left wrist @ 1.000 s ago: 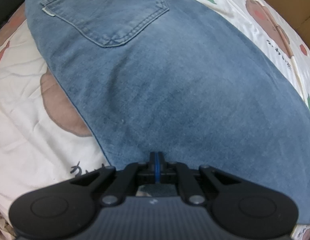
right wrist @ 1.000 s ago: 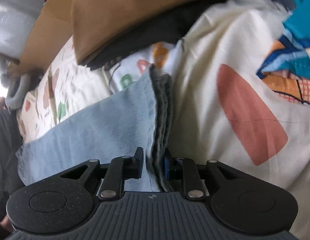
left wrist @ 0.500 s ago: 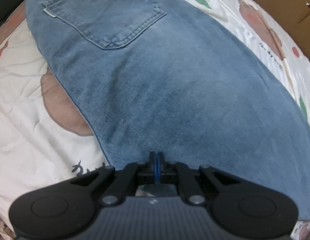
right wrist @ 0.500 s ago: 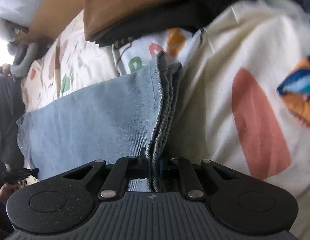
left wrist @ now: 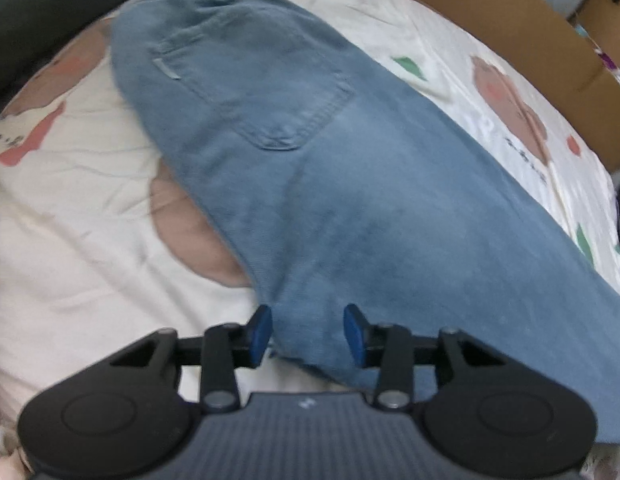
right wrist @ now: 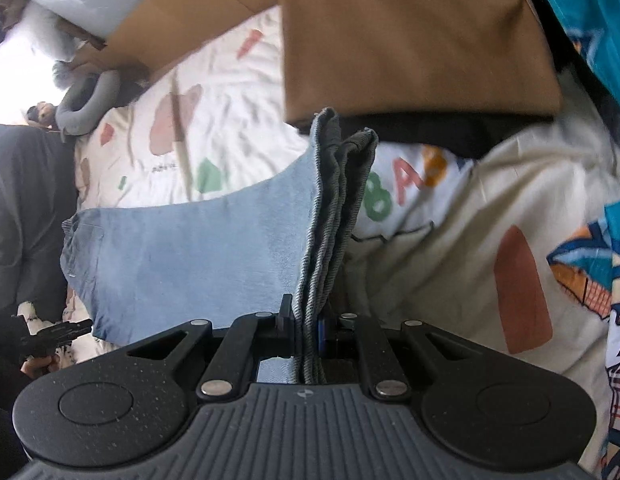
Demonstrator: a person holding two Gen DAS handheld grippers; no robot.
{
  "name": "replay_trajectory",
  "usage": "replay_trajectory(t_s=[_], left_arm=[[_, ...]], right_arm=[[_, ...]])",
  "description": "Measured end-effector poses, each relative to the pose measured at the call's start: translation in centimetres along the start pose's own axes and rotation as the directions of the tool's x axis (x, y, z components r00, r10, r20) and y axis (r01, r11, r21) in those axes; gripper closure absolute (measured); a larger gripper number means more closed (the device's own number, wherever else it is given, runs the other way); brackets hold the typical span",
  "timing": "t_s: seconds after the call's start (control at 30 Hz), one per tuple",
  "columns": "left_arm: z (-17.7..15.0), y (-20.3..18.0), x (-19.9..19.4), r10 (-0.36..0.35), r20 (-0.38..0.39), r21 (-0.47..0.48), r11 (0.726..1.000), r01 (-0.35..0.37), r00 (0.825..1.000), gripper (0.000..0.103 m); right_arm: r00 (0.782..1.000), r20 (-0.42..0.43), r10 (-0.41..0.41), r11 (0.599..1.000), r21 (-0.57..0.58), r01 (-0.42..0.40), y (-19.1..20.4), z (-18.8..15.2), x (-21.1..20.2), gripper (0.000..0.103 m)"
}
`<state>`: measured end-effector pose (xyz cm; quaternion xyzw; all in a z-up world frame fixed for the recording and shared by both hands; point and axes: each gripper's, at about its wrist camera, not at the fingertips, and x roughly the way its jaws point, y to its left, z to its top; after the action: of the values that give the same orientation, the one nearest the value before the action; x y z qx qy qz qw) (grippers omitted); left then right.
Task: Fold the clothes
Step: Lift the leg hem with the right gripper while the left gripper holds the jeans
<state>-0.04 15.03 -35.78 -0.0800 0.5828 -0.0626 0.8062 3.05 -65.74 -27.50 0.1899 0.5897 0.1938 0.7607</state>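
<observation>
The jeans (left wrist: 350, 200) lie folded lengthwise across the centre of the bedsheet (left wrist: 89, 240), 1 fold apparently done. The left gripper (left wrist: 307, 330) is opening, denim between its pads but unpressed; the right gripper (right wrist: 305, 322) clamps the stacked hem (right wrist: 330, 216), lower centre, so cross-folds remain.

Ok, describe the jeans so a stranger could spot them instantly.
Start at the cream cartoon-print bedsheet. Across it lie the jeans, faded blue denim with a stitched back pocket. Nothing else there is denim; the neighbouring folded garment is plain brown.
</observation>
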Motion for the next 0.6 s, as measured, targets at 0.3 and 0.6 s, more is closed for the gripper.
replay_trajectory(t_s=[0.3, 0.6], left_arm=[[-0.1, 3.8, 0.4, -0.044, -0.046, -0.123, 0.992, 0.038, 0.998, 0.061], [1.2, 2.4, 0.4, -0.102, -0.081, -0.115, 0.989, 0.092, 0.991, 0.084]], right_arm=[[1.000, 0.008, -0.023, 0.999, -0.046, 0.023, 1.9, 0.7, -1.8, 0.095], [0.997, 0.071, -0.026, 0.998, -0.056, 0.030, 3.9, 2.7, -4.2, 0.095]])
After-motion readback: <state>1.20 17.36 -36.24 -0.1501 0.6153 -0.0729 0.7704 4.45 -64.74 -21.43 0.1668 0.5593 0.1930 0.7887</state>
